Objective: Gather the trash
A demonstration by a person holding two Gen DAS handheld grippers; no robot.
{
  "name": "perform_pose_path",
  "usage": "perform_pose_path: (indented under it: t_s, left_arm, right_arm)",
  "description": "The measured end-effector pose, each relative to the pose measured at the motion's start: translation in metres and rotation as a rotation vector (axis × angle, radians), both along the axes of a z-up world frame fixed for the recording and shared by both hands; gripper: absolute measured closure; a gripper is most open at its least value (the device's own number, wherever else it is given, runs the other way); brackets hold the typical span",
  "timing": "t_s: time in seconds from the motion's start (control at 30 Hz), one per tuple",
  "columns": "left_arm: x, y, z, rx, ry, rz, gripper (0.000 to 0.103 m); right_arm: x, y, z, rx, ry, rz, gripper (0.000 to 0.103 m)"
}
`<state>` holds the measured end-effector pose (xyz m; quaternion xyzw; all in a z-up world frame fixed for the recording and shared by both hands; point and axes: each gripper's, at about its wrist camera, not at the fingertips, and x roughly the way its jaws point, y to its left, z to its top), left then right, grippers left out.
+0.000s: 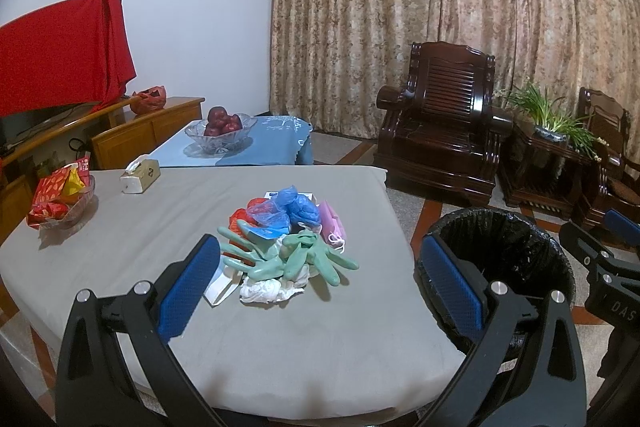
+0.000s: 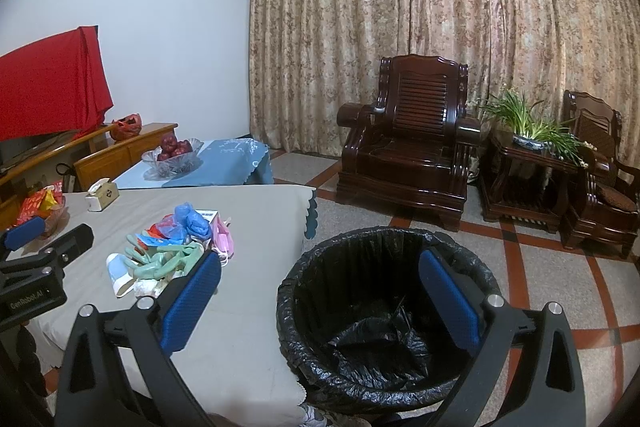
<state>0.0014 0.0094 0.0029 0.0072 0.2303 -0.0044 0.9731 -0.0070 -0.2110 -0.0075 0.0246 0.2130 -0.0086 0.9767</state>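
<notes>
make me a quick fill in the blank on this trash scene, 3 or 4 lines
1. The green rubber gloves lie on top of the trash pile on the ____ tablecloth.
2. The bin beside the table is lined with a ____ bag.
3. The jaws of both the left gripper and the right gripper stand ____.
4. The glass bowl holds red ____.

Answers: grey; black; open; apples

A matt grey cloth covers the counter (image 1: 120,267), and the green gloves (image 1: 296,255) on it look like smooth rubber beside crumpled white paper (image 1: 268,289). The bin (image 2: 384,311) wears a crinkled, glossy black plastic liner. The armchair (image 2: 412,143) is dark polished wood; the fruit bowl (image 1: 220,137) is clear cut glass.
</notes>
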Motion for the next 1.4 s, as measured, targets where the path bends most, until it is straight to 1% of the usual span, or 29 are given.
perform_pose_path:
  t_s: [0.33, 0.47, 0.53, 0.57, 0.7, 0.77, 0.9, 0.97, 1.07, 1.27, 1.4]
  left_arm:
    - [0.0, 0.0, -0.001, -0.002, 0.0, 0.0, 0.005]
    - [0.0, 0.006, -0.001, -0.003, 0.003, 0.0, 0.005]
    - [0.002, 0.007, -0.003, -0.003, 0.003, 0.001, 0.005]
    - [0.003, 0.004, -0.01, -0.003, 0.003, 0.002, 0.005]
    - [0.005, 0.006, -0.018, -0.007, 0.009, 0.005, 0.005]
    - [0.009, 0.007, -0.025, -0.01, 0.013, 0.007, 0.005]
    - [0.016, 0.012, -0.026, -0.008, 0.013, 0.017, 0.005]
    - [0.02, 0.02, -0.027, 0.002, 0.005, 0.04, 0.005]
    - [0.03, 0.043, -0.03, 0.007, 0.01, 0.088, 0.005]
    - [0.044, 0.097, -0.047, 0.023, 0.047, 0.214, 0.005]
    - [0.055, 0.128, -0.06, 0.022, 0.072, 0.274, 0.005]
  right_arm:
    - [0.001, 0.001, 0.001, 0.001, 0.002, 0.001, 0.006]
    - [0.001, 0.001, 0.002, 0.002, 0.002, 0.0, 0.006]
    - [0.002, 0.001, 0.002, 0.002, 0.002, 0.0, 0.006]
    - [0.002, 0.001, 0.003, 0.002, 0.002, 0.001, 0.006]
    - [0.006, 0.001, -0.015, 0.002, 0.004, 0.004, 0.006]
    - [0.009, 0.0, -0.018, 0.003, 0.004, 0.007, 0.006]
    - [0.021, 0.009, -0.022, 0.001, 0.011, 0.019, 0.006]
    - [0.023, 0.014, -0.018, -0.001, 0.009, 0.03, 0.006]
    - [0.032, 0.026, -0.019, -0.005, 0.011, 0.064, 0.006]
    - [0.062, 0.067, -0.035, -0.01, 0.039, 0.16, 0.006]
    - [0.088, 0.099, -0.052, -0.01, 0.061, 0.238, 0.006]
